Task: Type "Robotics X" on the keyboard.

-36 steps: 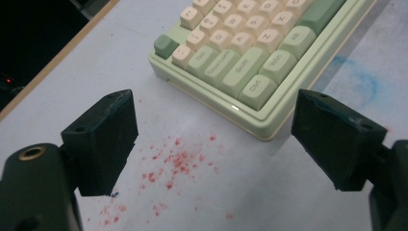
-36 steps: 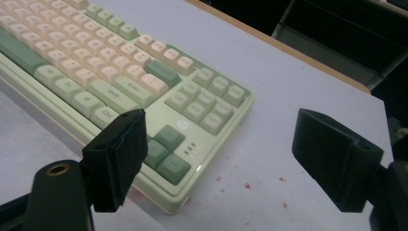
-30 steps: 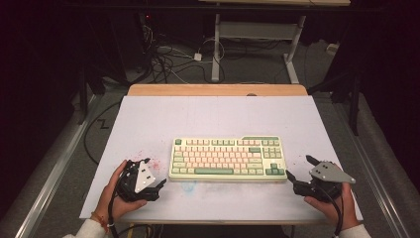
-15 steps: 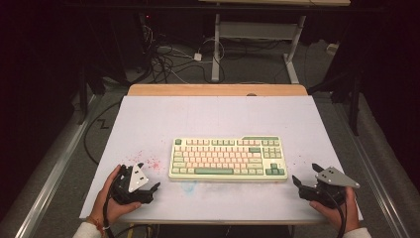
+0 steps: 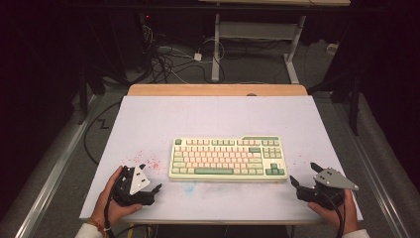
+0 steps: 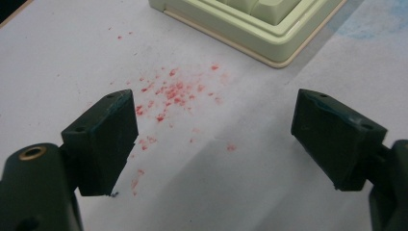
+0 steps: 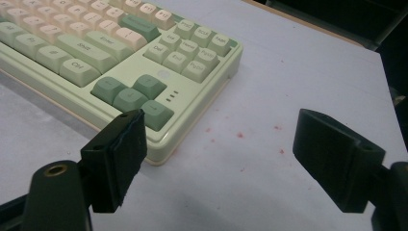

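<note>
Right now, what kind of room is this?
Probably a lab or workshop: a keyboard on a stained white work table, loose floor cables, and metal desk legs behind.

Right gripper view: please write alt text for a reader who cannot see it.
The hand-held gripper, jaws open and empty, points at the keyboard's corner with the green arrow keys. Small red specks dot the white table.
</note>
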